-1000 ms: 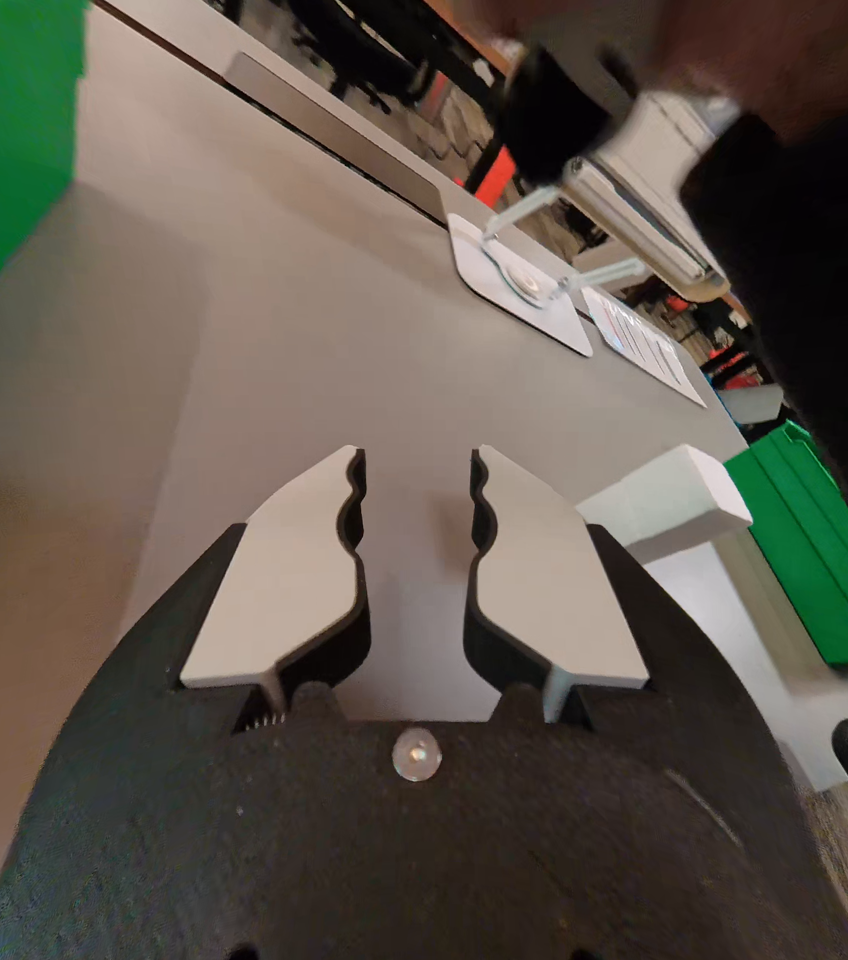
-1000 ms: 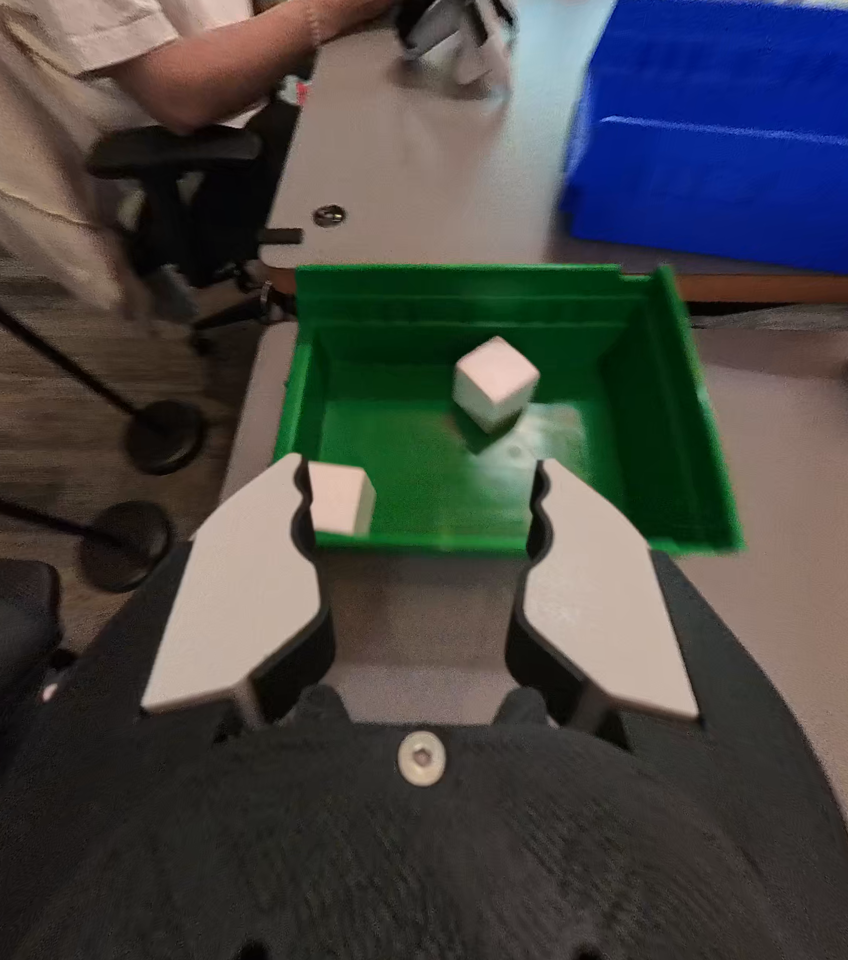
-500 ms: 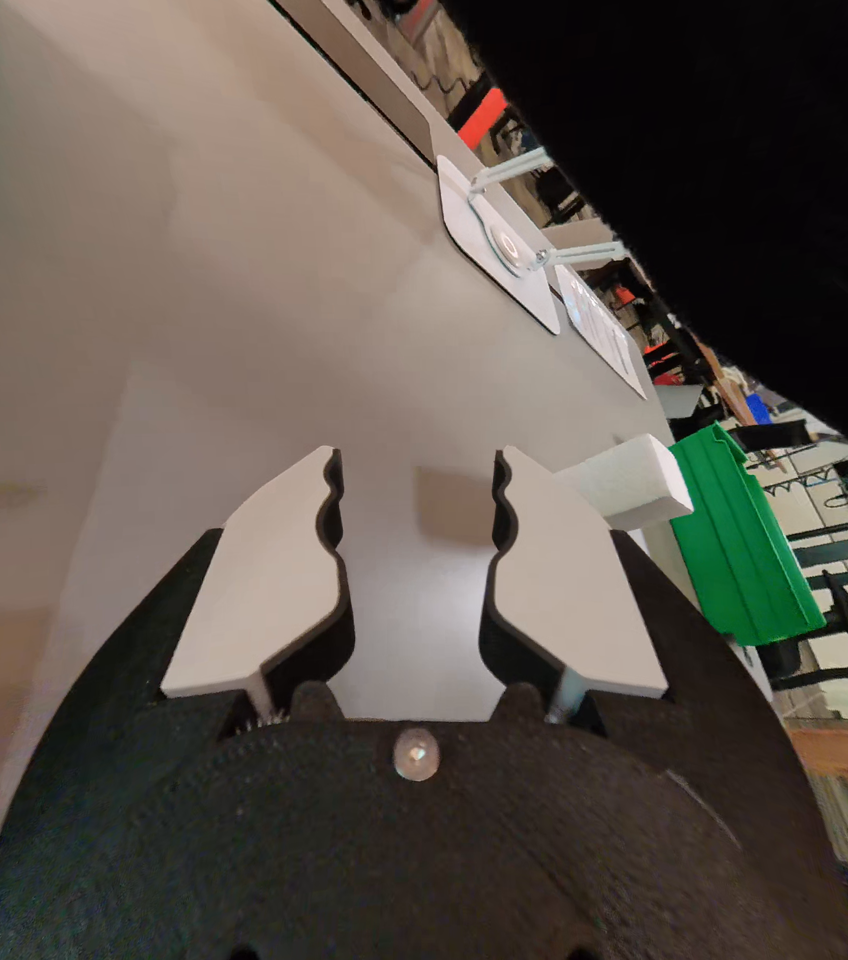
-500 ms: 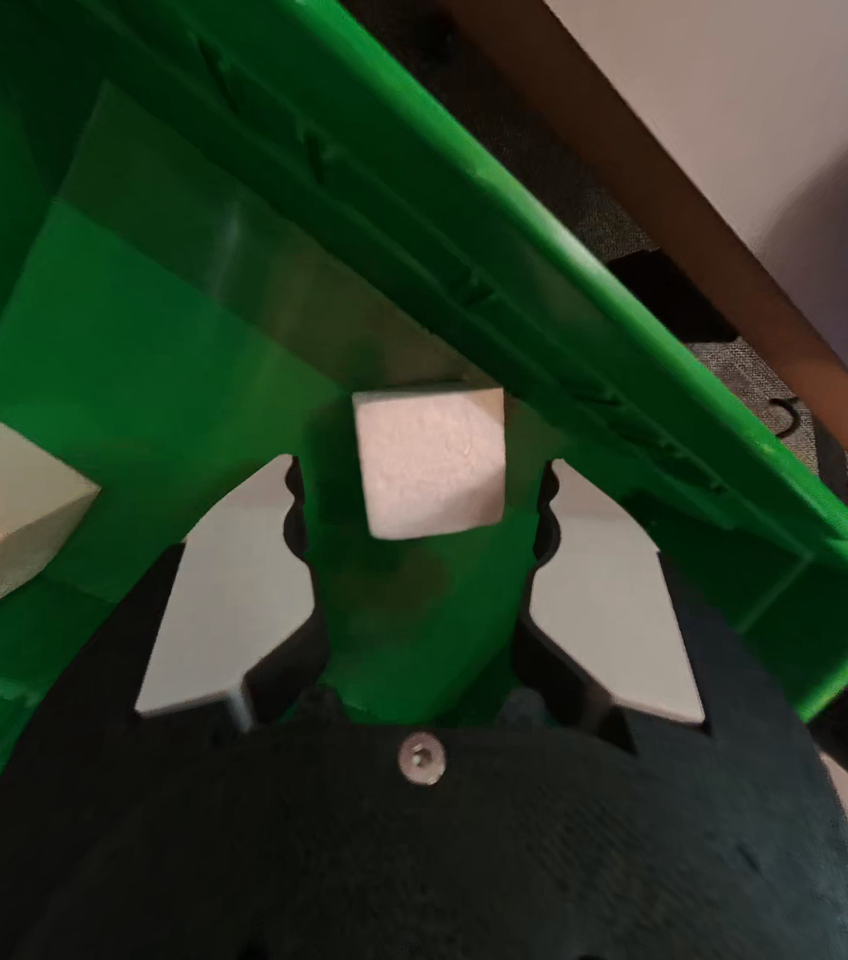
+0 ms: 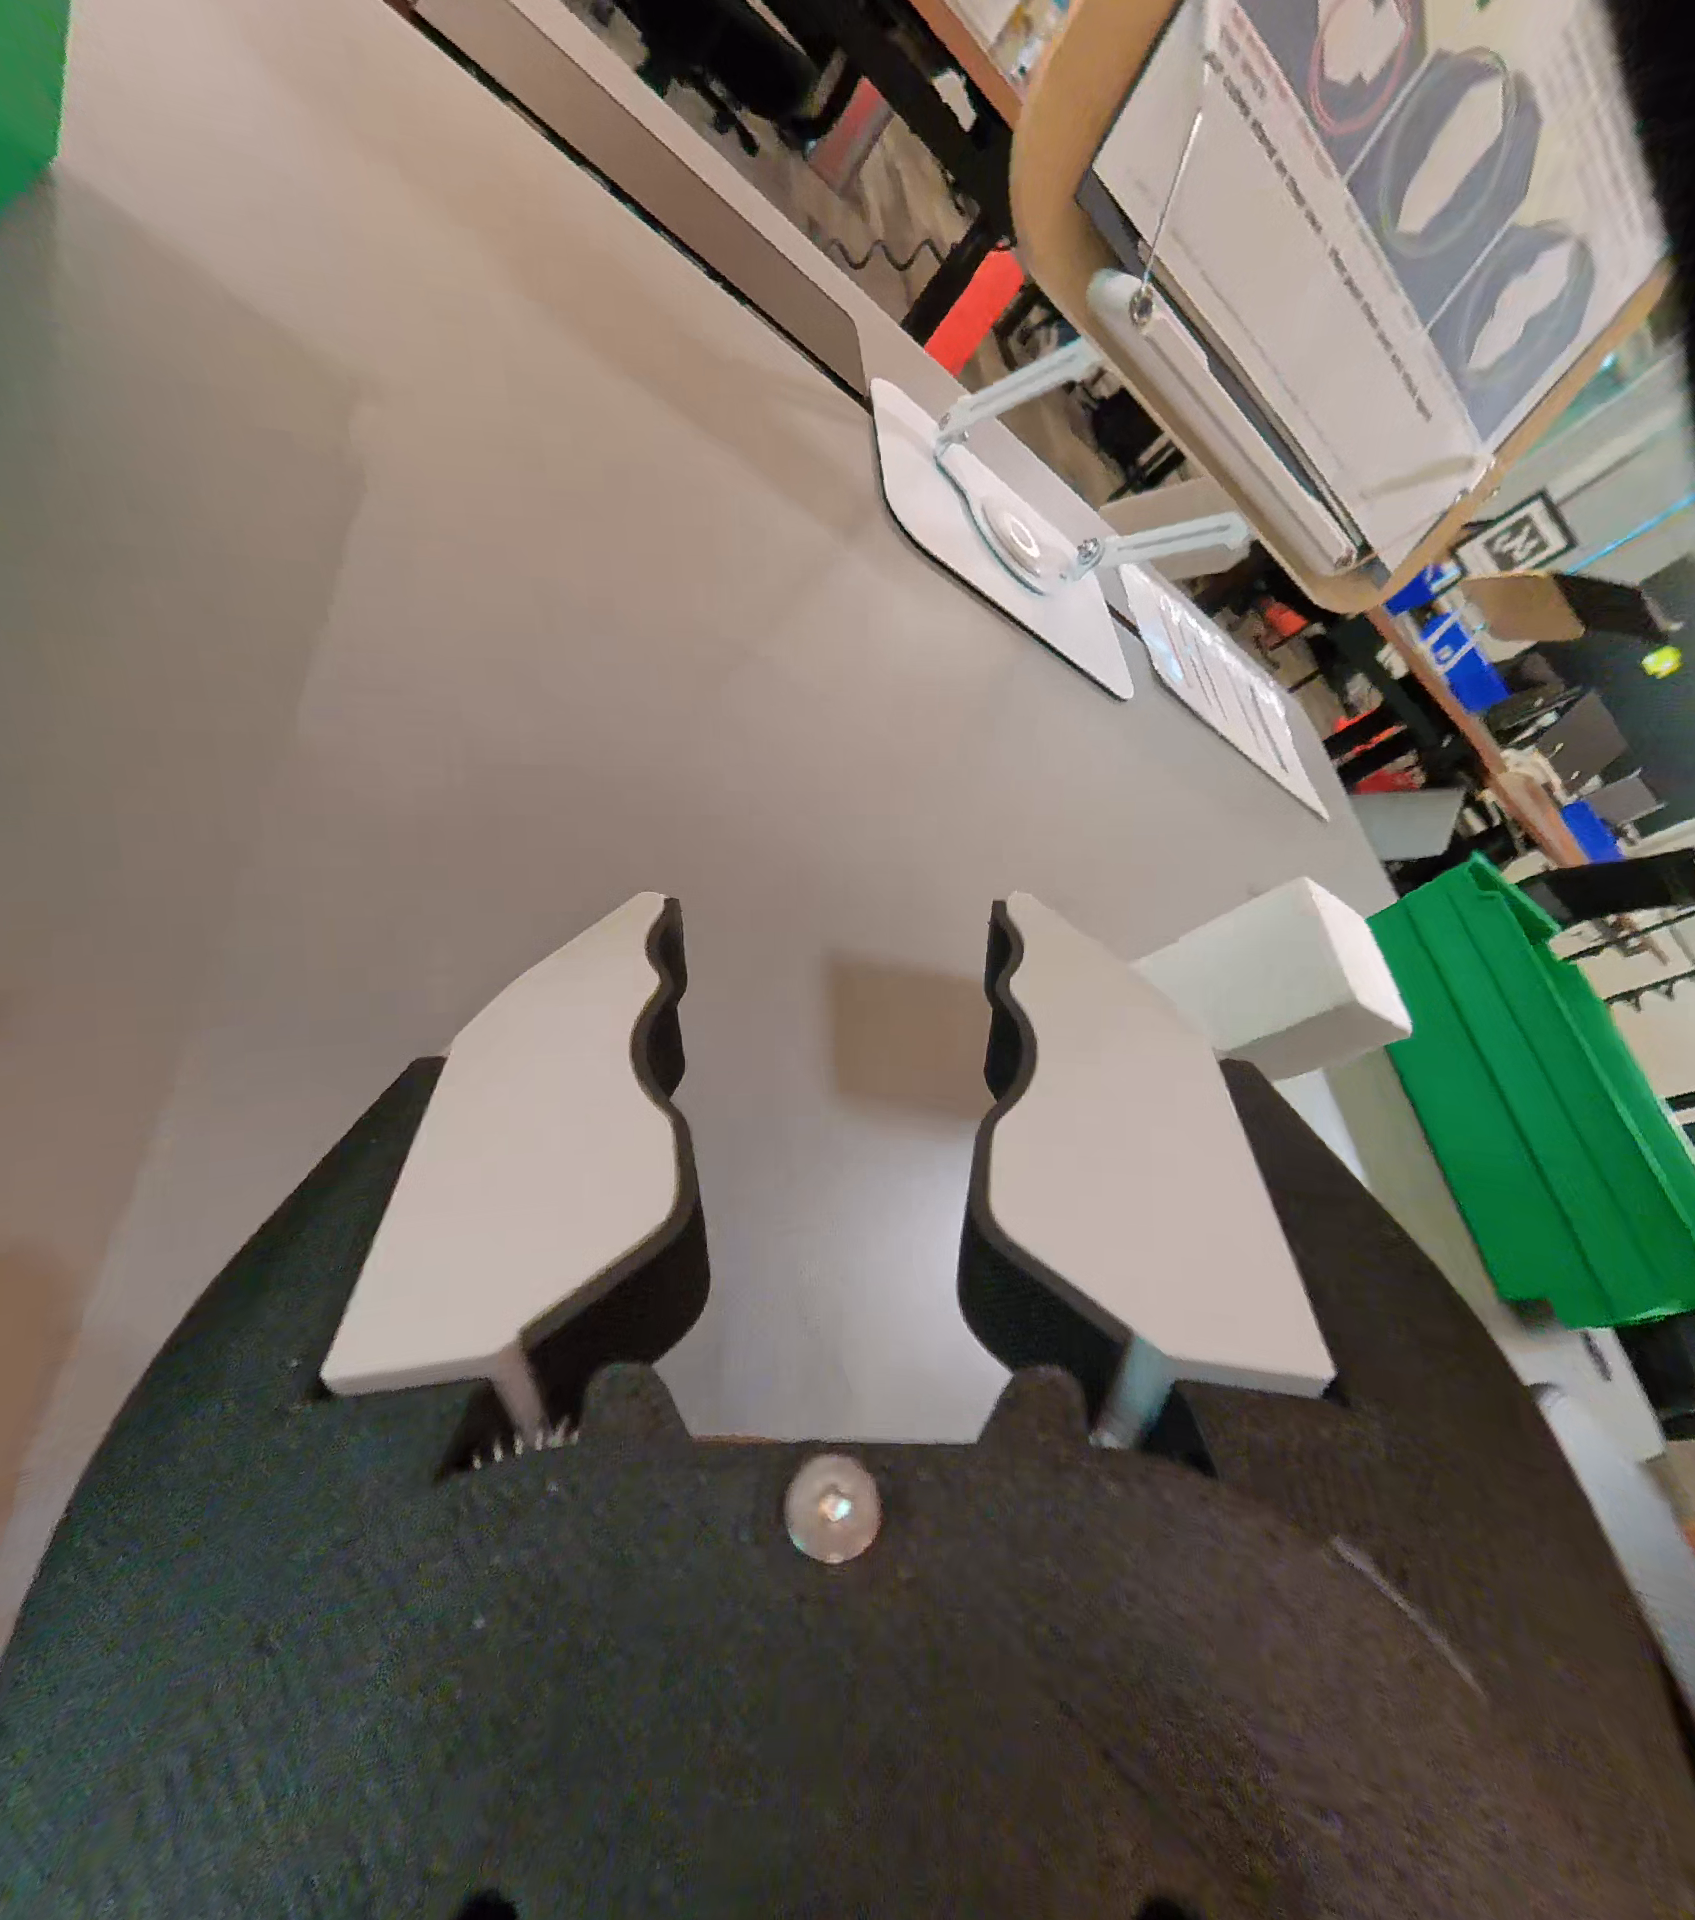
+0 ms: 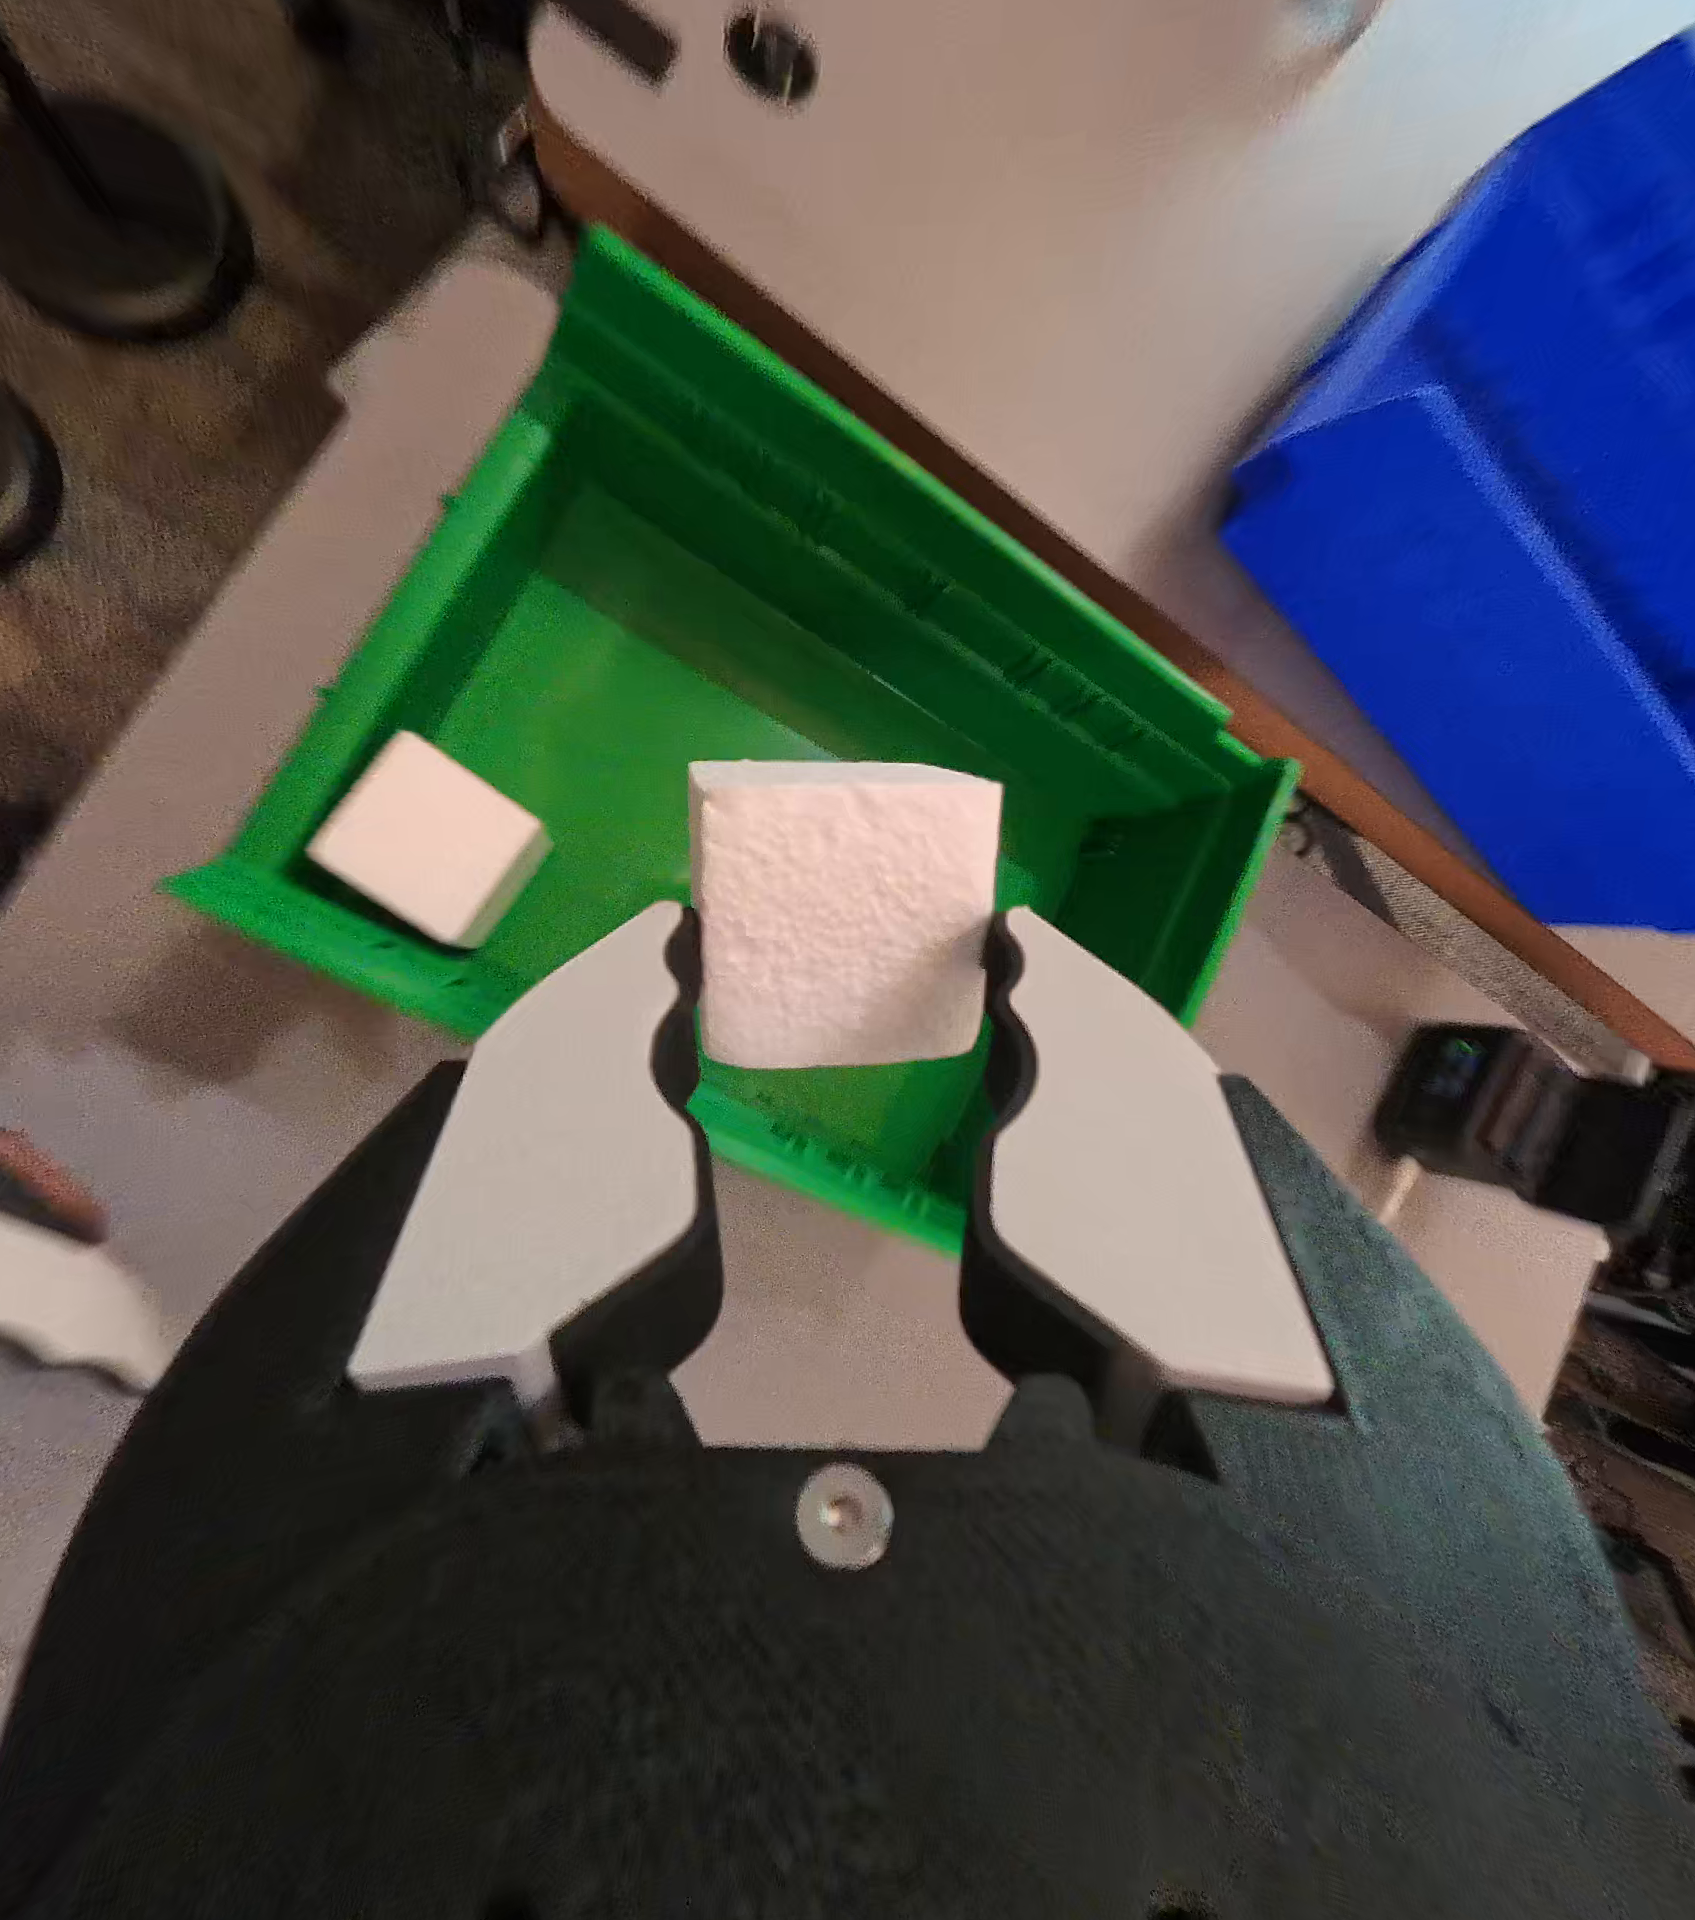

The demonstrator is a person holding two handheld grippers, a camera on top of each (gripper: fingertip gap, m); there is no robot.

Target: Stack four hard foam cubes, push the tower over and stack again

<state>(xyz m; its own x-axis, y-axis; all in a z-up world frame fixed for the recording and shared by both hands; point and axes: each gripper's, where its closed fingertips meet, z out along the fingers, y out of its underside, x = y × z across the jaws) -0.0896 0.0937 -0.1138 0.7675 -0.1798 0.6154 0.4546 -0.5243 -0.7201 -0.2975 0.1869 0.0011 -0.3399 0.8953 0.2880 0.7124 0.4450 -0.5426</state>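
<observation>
White foam cube (image 6: 838, 914) clamped by right gripper (image 6: 838, 935) above green bin (image 6: 614, 665).

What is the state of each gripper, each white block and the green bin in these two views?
left gripper: open, empty, over the grey table.
right gripper: shut on the held foam block, above the bin.
second foam block: lying inside the green bin.
white block on the table: resting, untouched, right of the left gripper.

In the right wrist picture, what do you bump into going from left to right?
Small white foam cube lying in the green plastic bin → bigger-looking white foam cube held between the right gripper's fingers → blurry blue plastic bin.
</observation>
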